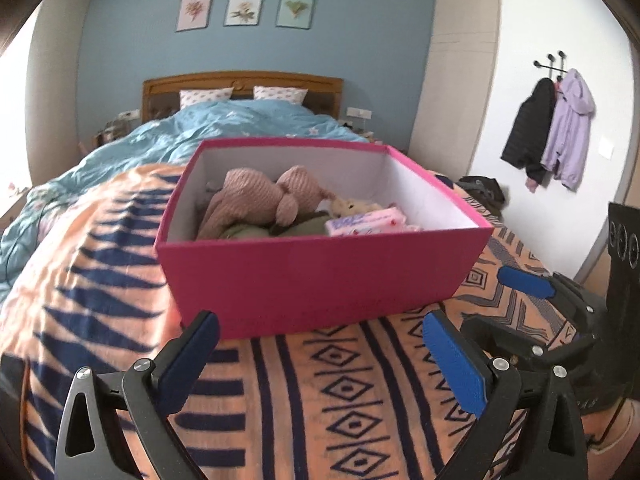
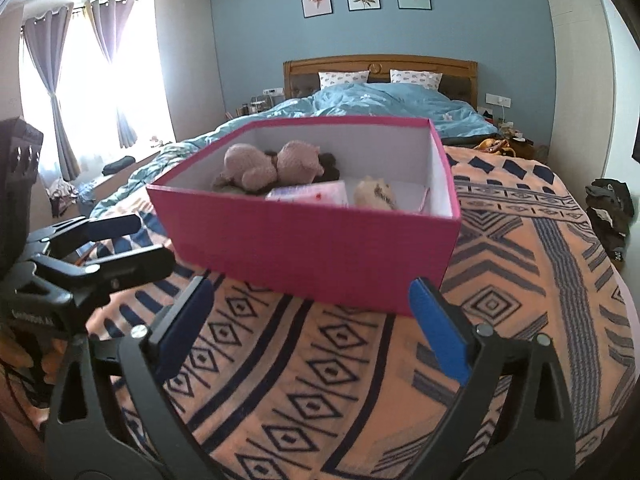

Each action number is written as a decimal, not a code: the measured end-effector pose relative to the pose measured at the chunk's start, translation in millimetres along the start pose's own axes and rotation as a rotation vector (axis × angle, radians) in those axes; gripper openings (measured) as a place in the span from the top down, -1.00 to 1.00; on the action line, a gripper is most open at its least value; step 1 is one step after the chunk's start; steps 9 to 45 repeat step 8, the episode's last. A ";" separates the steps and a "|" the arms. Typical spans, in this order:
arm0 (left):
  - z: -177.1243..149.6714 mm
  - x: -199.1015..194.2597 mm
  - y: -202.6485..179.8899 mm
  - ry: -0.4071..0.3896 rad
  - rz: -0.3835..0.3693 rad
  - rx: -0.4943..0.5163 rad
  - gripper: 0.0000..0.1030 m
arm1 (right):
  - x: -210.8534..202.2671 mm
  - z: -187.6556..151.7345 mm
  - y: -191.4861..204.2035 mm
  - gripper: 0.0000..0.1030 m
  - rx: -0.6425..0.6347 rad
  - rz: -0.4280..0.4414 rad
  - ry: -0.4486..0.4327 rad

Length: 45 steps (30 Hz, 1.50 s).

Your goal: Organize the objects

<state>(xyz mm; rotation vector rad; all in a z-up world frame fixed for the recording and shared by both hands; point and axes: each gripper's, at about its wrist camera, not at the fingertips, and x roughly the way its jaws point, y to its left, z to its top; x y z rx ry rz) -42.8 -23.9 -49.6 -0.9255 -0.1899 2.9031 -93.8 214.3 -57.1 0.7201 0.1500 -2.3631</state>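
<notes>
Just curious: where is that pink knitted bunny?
The pink bunny lies inside the magenta box on the patterned blanket, left of the tissue pack.

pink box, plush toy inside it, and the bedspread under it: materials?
Pink box: looks like matte paperboard, with thin stiff walls and a white inside. Plush toy: ribbed knit or corduroy-like fabric, dusty pink, probably stuffed. Bedspread: soft woven or fleece textile, orange with a navy pattern; the weave is too blurred to tell.

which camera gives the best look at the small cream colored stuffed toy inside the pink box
The right wrist view. There the cream toy sits in open sight beside the pink packet, by the box's right inner wall. In the left wrist view it is blurred and partly hidden behind the pink plush and the packet.
</notes>
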 end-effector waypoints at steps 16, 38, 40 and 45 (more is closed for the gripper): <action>-11.4 -5.0 -4.8 -0.005 0.053 0.027 -1.00 | -0.8 -7.1 2.3 -0.91 0.022 -0.005 -0.002; -11.4 -5.0 -4.8 -0.005 0.053 0.027 -1.00 | -0.8 -7.1 2.3 -0.91 0.022 -0.005 -0.002; -11.4 -5.0 -4.8 -0.005 0.053 0.027 -1.00 | -0.8 -7.1 2.3 -0.91 0.022 -0.005 -0.002; -11.4 -5.0 -4.8 -0.005 0.053 0.027 -1.00 | -0.8 -7.1 2.3 -0.91 0.022 -0.005 -0.002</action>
